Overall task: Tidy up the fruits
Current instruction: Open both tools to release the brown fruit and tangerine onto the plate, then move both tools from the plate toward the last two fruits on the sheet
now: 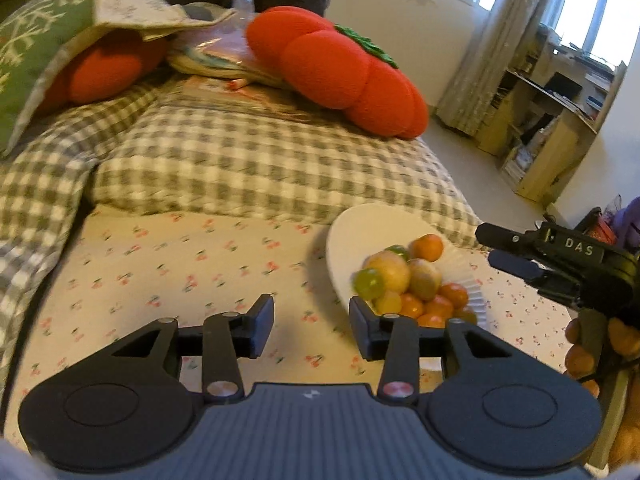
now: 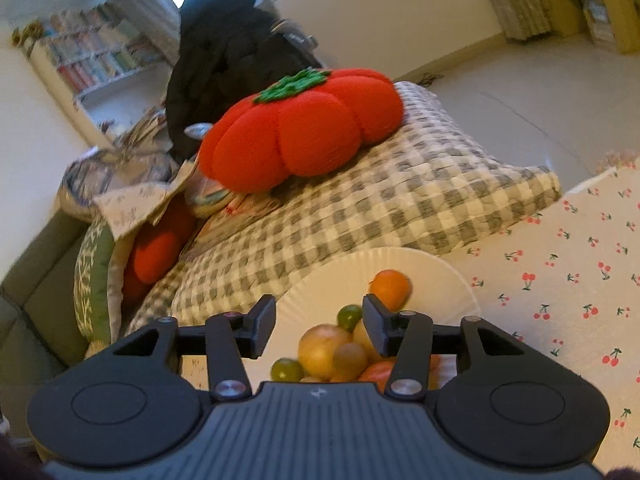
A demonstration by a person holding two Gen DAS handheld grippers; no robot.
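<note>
Both hand-held grippers, left [image 1: 312, 330] and right [image 2: 319, 328], were partly open and empty near the paper plate [image 2: 436, 276] on the bed, where the small, round, light fruits [image 2: 332, 350] looked ready to roll, so pinching one gently around its middle seemed best.

Cherry-print bed sheet [image 1: 168, 264], white paper plate [image 1: 360, 232], grey checked quilt [image 1: 248, 160] lying on it

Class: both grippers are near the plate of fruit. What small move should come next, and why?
Probably lower the right gripper onto one top fruit: its jaws stand open and empty above the pile on the paper plate, while the left gripper is beside it.
</note>
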